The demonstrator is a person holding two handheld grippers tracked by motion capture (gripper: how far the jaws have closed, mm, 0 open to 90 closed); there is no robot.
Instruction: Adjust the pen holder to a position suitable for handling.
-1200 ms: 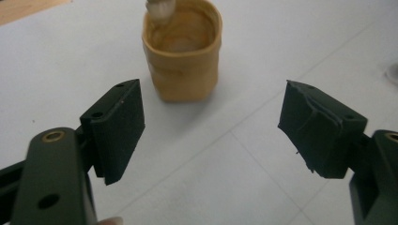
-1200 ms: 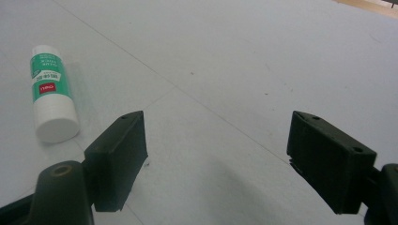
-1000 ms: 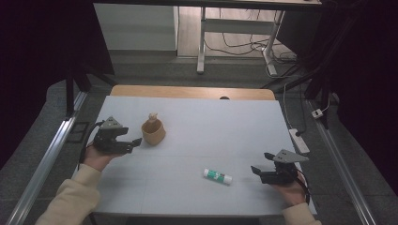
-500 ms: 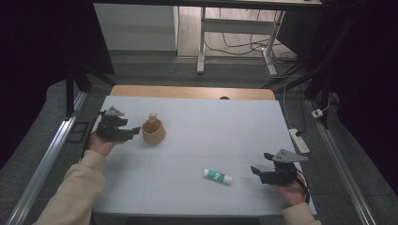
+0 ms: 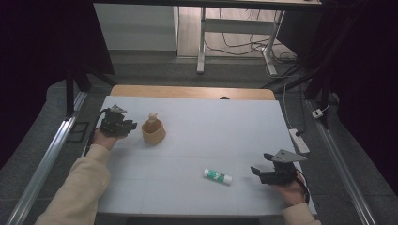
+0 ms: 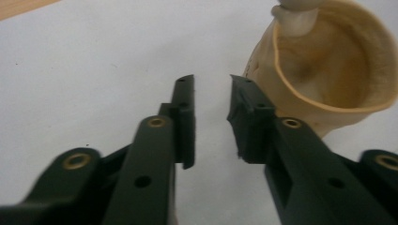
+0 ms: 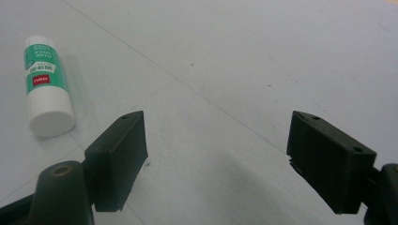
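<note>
The left gripper has shifted from the left edge of the frame up and toward the tan cup, and now sits just beside the cup's left wall. Its jaws have just been closing; in the left gripper view a narrow gap remains with nothing between them, the cup lying beside the right-hand jaw.

Dim room, dark edges – table evenly lit, soft shadows – close-ups slightly blurred.
</note>
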